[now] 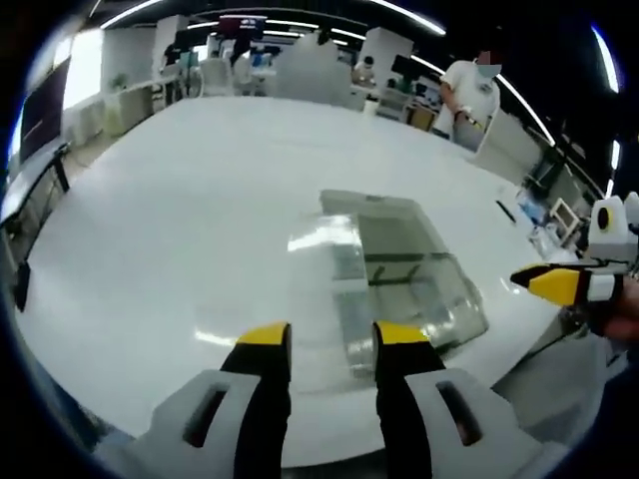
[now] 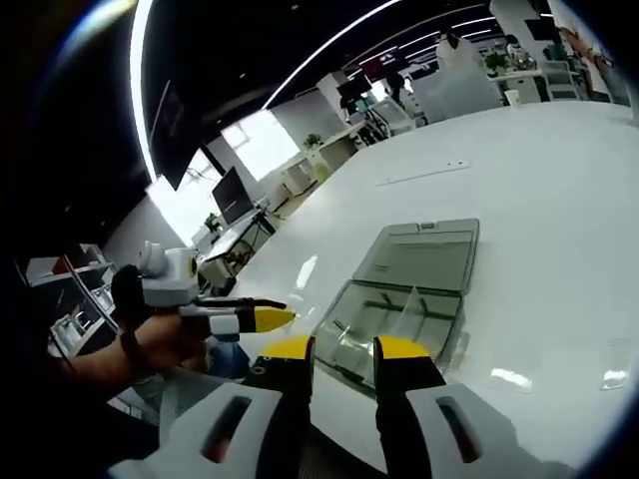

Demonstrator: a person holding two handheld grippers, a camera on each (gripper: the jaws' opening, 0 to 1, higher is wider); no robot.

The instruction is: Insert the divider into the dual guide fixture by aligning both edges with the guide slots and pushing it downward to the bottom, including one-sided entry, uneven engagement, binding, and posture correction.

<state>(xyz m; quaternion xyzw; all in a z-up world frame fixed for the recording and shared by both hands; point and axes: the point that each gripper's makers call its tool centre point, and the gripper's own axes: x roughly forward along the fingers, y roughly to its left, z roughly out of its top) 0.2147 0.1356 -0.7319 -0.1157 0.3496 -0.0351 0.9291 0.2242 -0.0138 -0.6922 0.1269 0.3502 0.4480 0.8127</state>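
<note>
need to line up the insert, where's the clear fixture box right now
The clear fixture box lies open on the white table, just ahead of the left gripper; in the right gripper view it sits beyond the right gripper.

Item: fixture (image 1: pixel 399 274), lay on the table (image 1: pixel 180 220) ahead of my left gripper (image 1: pixel 331 339). My right gripper (image 1: pixel 559 284) stood to its right. Divider (image 2: pixel 409 311) stood inside the fixture's near compartment; lid (image 2: pixel 419 257) lay behind it.

We see a wide white bench (image 1: pixel 180 230), a person in a white top (image 1: pixel 471 95) standing beyond its far edge, and desks with monitors (image 2: pixel 232 195) by bright windows.
</note>
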